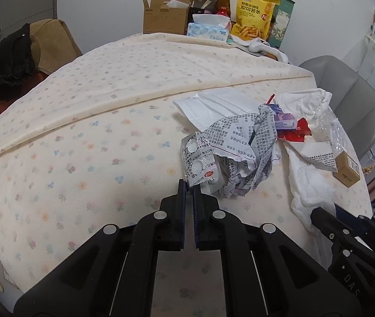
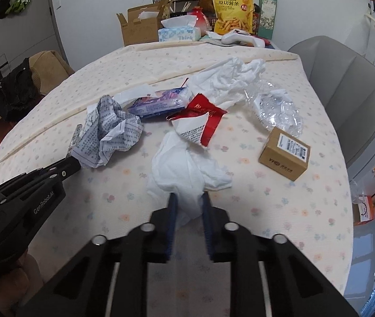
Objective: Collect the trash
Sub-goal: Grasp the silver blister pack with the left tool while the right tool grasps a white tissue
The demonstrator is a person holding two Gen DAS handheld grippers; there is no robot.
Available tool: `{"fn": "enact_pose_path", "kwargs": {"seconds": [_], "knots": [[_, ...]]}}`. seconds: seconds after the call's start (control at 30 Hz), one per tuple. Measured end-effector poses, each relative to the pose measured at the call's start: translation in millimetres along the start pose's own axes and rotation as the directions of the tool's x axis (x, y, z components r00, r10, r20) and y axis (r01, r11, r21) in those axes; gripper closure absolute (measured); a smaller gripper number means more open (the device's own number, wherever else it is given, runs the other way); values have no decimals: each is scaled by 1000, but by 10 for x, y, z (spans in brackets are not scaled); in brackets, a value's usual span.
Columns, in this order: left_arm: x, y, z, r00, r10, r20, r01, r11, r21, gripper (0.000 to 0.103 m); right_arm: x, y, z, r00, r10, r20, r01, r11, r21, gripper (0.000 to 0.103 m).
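The right gripper (image 2: 188, 198) has its jaws around the near end of a crumpled white tissue (image 2: 184, 166), which lies on the counter covered by a cream floral cloth (image 2: 280, 211). The blue pads look to be pinching the paper, though motion blur hides how firmly. The left gripper (image 1: 189, 185) has its jaws nearly together on the bottom edge of a silver foil blister pack (image 1: 199, 161), which leans against a crumpled printed paper leaflet (image 1: 243, 145).

The step in hand appears to be securing both pieces before lifting. For the tissue, a bite deep into the wad is better than a bite on a loose flap, which could tear or slip out. A straight upward lift would keep its far end from dragging the red torn wrapper (image 2: 203, 121), which overlaps it. The blister pack is stiff and slick, held only by a thin margin, so it should rise slowly without twisting, clear of the leaflet.

The small brown cardboard box (image 2: 284, 155) stands apart to the right.
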State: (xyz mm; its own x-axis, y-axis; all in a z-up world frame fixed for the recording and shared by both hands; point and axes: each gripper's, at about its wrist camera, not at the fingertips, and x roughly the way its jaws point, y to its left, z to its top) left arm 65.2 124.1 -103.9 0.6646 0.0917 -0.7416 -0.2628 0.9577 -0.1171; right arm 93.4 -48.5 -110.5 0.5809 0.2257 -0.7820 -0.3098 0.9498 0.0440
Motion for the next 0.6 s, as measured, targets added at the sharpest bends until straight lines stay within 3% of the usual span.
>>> {"fn": "enact_pose_path", "kwargs": {"seconds": [0.13,0.6], "knots": [[-27,-4,8,1000,-13,6,13,1000,-8,98,-98,21,3,1000,2,20,-1,1000,-13,95],[-644,-216,32,989,-85,124,83,996,28,98,-758,-113,-32,989,-17,144,16,1000,9,96]]}}
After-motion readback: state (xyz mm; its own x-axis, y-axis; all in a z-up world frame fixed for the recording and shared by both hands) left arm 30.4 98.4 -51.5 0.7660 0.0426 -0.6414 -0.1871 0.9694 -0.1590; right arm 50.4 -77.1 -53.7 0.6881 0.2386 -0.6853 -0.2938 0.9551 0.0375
